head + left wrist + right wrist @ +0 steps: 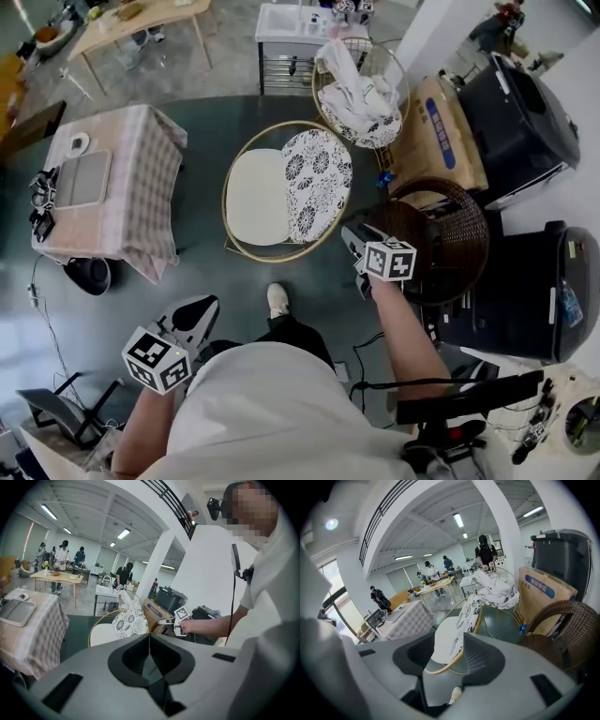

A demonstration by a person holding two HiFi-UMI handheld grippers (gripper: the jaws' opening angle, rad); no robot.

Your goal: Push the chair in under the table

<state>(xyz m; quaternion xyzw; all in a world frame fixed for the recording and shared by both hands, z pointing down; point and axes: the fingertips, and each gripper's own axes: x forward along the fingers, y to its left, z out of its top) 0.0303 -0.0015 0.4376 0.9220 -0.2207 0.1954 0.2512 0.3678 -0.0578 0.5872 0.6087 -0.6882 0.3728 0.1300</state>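
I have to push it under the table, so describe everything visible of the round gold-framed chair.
The chair is a round bowl on a thin gold-coloured hoop frame, standing upright on the dark floor. Inside lies a plain white seat cushion. On its right in the head view leans a white back cushion with a black floral print. The chair stands apart from the checked-cloth table, not under it. The right gripper is near its rim with jaws open, not closed on it.

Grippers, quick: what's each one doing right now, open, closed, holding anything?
Left gripper: closed, empty.
Right gripper: open, gripping nothing; the chair shows beyond the gap.
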